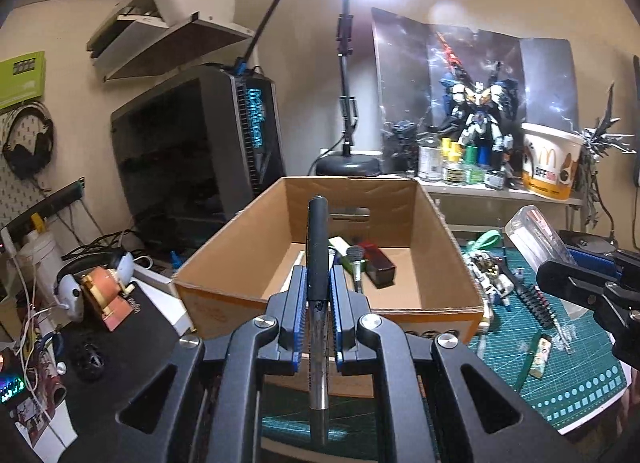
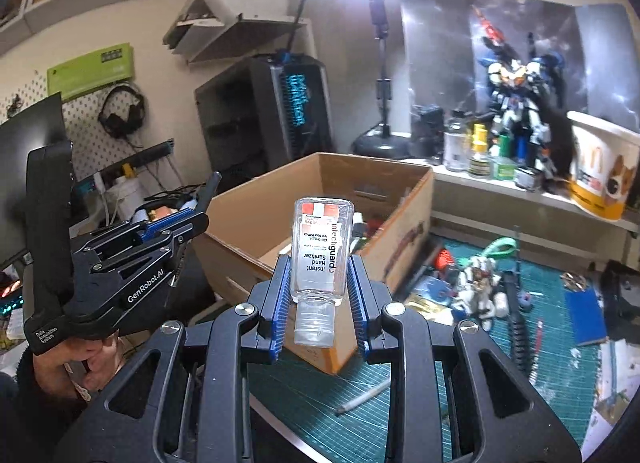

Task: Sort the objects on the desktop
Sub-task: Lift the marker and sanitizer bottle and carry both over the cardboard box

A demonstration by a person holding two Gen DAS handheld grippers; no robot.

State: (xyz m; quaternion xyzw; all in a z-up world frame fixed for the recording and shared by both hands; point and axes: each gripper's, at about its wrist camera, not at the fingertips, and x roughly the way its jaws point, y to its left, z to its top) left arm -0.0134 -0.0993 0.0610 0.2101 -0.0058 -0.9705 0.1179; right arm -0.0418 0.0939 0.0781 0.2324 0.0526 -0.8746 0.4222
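Observation:
My left gripper (image 1: 317,279) is shut on a black and silver pen (image 1: 317,247) and holds it upright in front of the open cardboard box (image 1: 436,219). My right gripper (image 2: 319,267) is shut on a clear hand sanitizer bottle (image 2: 322,247), cap toward the camera, above the box's near corner (image 2: 404,199). The box holds a brush (image 1: 355,259), a dark red case (image 1: 378,263) and other small items. The left gripper also shows in the right wrist view (image 2: 192,215), left of the box. The right gripper with the bottle shows at the right of the left wrist view (image 1: 560,263).
A green cutting mat (image 2: 540,303) right of the box carries a small robot model (image 2: 478,287), a lighter (image 1: 541,355), a blue pad (image 2: 584,315) and a loose pen (image 2: 364,397). A shelf (image 1: 504,193) with bottles, a bucket and a model stands behind. A computer tower (image 1: 196,147) is at the back left.

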